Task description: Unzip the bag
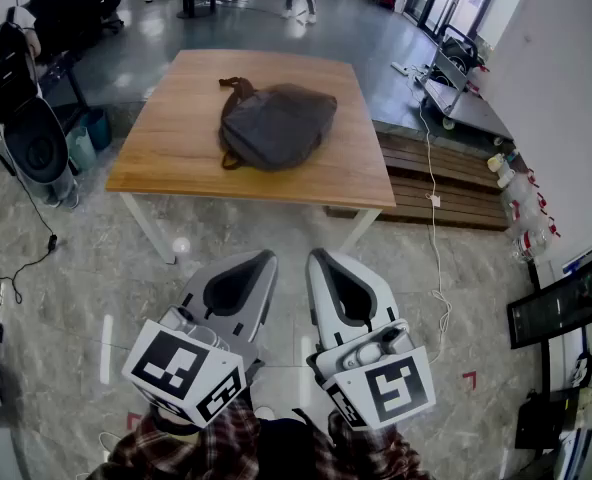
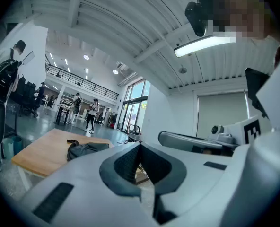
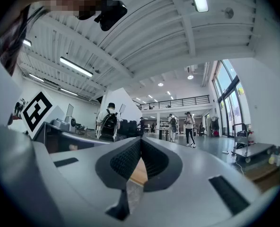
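A dark grey backpack [image 1: 276, 125] lies flat on the wooden table [image 1: 166, 148], its strap toward the far left corner. Both grippers are held low and close to my body, well short of the table and far from the bag. My left gripper [image 1: 267, 256] is shut, tips together, with nothing in it. My right gripper [image 1: 315, 255] stands beside it, also shut and empty. In the left gripper view the bag [image 2: 86, 149] shows small on the table [image 2: 38, 151], beyond the closed left gripper [image 2: 139, 145]. The right gripper [image 3: 141, 139] points up at the hall.
Black office chairs [image 1: 21, 118] stand left of the table. A low wooden platform [image 1: 446, 183] and a wheeled cart [image 1: 464, 103] lie to its right, with a white cable [image 1: 435, 228] trailing over the floor. People [image 3: 189, 126] stand far off in the hall.
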Motion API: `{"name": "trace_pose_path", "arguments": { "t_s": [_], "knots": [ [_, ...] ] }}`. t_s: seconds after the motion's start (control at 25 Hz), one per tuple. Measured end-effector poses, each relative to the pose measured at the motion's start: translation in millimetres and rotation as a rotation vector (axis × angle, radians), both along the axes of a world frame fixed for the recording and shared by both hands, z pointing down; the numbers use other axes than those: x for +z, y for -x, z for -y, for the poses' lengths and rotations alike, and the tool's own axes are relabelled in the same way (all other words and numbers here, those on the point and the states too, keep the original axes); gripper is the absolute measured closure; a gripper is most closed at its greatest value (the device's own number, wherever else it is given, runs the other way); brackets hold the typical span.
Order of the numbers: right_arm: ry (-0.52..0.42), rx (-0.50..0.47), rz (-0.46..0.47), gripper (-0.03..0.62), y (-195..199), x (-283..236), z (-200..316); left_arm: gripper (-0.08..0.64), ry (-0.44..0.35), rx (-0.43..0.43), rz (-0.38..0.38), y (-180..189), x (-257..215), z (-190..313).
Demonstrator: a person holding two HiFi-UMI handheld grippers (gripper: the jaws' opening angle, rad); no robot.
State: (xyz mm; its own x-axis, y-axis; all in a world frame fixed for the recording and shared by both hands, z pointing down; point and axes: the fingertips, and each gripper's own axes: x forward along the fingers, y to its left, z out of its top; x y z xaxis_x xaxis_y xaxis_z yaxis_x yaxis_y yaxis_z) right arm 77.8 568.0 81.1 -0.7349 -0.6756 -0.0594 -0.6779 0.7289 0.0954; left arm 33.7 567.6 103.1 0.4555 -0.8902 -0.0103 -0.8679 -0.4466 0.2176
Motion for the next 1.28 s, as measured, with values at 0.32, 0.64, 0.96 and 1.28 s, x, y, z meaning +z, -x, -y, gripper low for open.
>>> {"name": "trace_pose_path", "arguments": {
  "t_s": [0.32, 0.64, 0.96, 1.28],
  "knots": [
    [-0.008, 0.039, 0.021, 0.581, 63, -9, 101, 0.551, -0.035, 0.037, 0.022, 66, -12, 102],
    [0.051, 0.108, 0.02, 0.581, 76, 11, 179, 0.551, 0.01, 0.073, 0.001, 95, 6, 178],
    [0.087, 0.118, 0.016, 0.581, 80, 27, 306, 0.551, 0.047, 0.06, 0.005, 107, 25, 292],
    [0.073, 0.042, 0.017, 0.581, 87, 4, 437, 0.551, 0.036, -0.01, 0.006, 114, 5, 424]
  ]
}}
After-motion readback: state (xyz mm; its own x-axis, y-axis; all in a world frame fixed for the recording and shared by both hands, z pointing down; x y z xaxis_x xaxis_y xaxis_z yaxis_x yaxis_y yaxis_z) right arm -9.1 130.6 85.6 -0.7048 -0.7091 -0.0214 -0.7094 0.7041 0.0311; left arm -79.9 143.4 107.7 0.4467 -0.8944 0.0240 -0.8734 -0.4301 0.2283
